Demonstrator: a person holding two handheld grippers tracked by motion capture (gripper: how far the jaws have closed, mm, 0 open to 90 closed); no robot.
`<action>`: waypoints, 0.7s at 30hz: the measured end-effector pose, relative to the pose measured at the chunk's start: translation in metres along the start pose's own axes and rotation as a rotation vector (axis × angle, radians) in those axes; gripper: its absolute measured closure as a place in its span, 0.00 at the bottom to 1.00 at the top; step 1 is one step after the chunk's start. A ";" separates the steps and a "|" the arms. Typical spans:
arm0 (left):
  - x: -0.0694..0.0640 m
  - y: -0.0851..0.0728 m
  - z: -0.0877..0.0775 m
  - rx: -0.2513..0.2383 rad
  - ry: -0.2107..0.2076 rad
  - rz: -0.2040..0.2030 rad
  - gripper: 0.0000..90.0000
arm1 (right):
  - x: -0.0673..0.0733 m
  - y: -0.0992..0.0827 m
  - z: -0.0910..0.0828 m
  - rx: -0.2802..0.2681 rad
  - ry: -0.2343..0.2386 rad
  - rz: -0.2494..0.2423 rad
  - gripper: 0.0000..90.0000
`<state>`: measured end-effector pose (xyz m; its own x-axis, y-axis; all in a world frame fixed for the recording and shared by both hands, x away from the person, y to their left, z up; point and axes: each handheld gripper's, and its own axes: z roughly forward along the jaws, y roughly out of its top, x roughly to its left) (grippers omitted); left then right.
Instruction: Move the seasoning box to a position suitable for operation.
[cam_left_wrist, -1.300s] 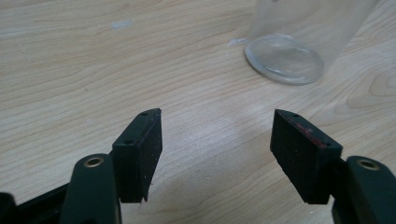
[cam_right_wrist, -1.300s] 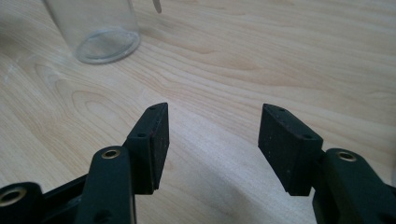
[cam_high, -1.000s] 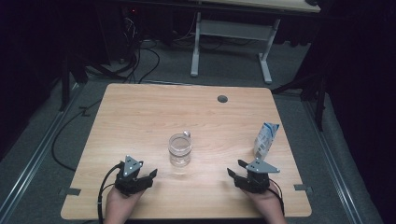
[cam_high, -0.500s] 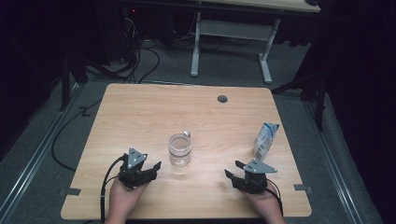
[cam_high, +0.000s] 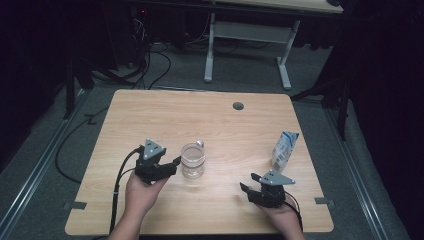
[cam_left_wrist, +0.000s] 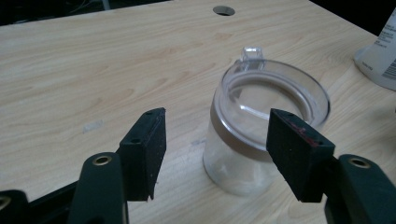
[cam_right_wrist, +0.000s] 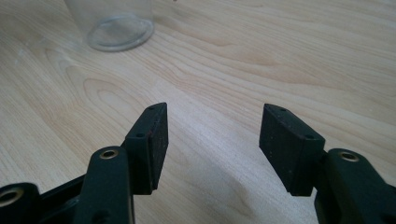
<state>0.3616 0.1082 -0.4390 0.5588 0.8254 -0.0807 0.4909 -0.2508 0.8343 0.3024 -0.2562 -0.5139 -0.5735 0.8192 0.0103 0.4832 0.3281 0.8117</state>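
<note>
A clear, empty jar (cam_high: 192, 160) with a small tab on its rim stands upright in the middle of the wooden table (cam_high: 165, 115). My left gripper (cam_high: 172, 164) hovers just left of it, open. In the left gripper view the jar (cam_left_wrist: 247, 116) sits close ahead and to the right of the gap of the left gripper (cam_left_wrist: 217, 135); the pads do not touch it. My right gripper (cam_high: 248, 181) rests open near the front right of the table. In the right gripper view the right gripper (cam_right_wrist: 212, 126) has bare wood in its gap, and the jar's base (cam_right_wrist: 116, 25) lies far ahead on the left.
A white and blue carton (cam_high: 285, 150) stands near the table's right edge, behind the right gripper, and its corner (cam_left_wrist: 380, 56) appears in the left gripper view. A round cable hole (cam_high: 238, 106) sits at the back of the table. Dark floor, cables and a desk frame lie beyond.
The left gripper has lifted and moved forward and right, up to the jar's left side. The right gripper, jar and carton have stayed put.
</note>
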 end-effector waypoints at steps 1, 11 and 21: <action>0.000 0.003 0.001 -0.002 -0.003 -0.003 0.43 | 0.000 0.000 0.000 -0.001 0.001 -0.002 0.48; 0.000 0.024 0.018 -0.003 -0.013 -0.007 0.44 | 0.004 0.000 0.001 -0.008 0.006 -0.038 0.46; -0.002 0.038 0.040 0.016 -0.003 0.007 0.53 | 0.004 0.001 0.000 -0.015 0.016 -0.039 0.45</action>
<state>0.4060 0.0768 -0.4290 0.5647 0.8218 -0.0765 0.4974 -0.2649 0.8261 0.3006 -0.2530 -0.5135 -0.6021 0.7983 -0.0127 0.4502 0.3526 0.8203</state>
